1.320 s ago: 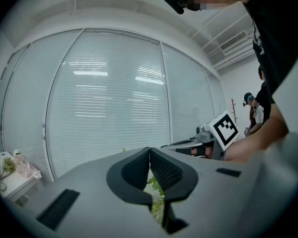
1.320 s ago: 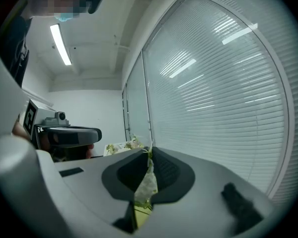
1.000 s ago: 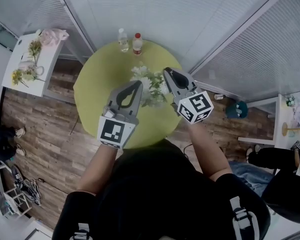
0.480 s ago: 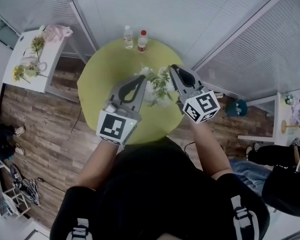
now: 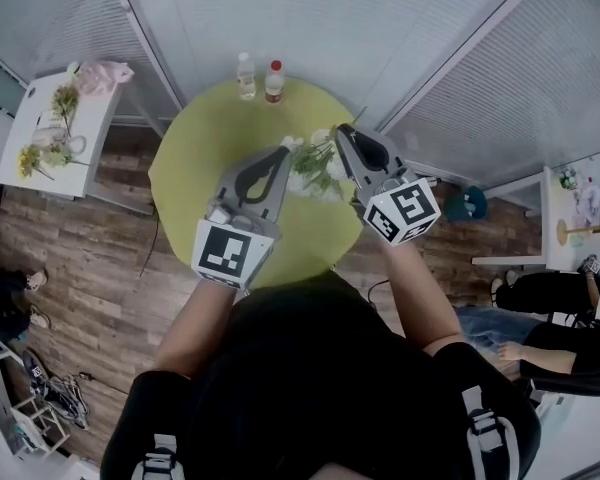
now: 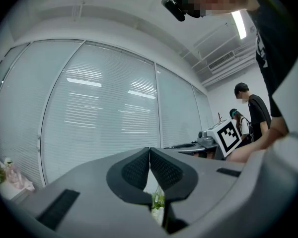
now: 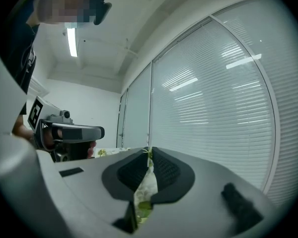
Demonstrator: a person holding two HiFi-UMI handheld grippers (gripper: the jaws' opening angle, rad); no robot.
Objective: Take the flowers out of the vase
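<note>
The flowers [image 5: 314, 164], white blooms on green stems, hang above the round green table [image 5: 200, 158] between my two grippers. My right gripper [image 5: 338, 134] is shut on them: a green stem [image 7: 149, 155] sticks up between its pads and pale blooms [image 7: 143, 195] hang in the slit behind. My left gripper [image 5: 283, 154] is shut at the flowers' left side, its pads [image 6: 139, 168] meeting at the tips. A bit of stem [image 6: 158, 201] shows in the slit behind them; I cannot tell whether it is pinched. No vase is clearly visible.
Two small bottles [image 5: 245, 76] [image 5: 274, 82] stand at the table's far edge. A white side table [image 5: 55, 128] with more flowers is at the far left. Window blinds [image 5: 310, 18] run behind the table. Other people [image 6: 251, 115] are at the right.
Both grippers have risen and moved slightly away from me with the flowers between them. The jaws stay shut.
</note>
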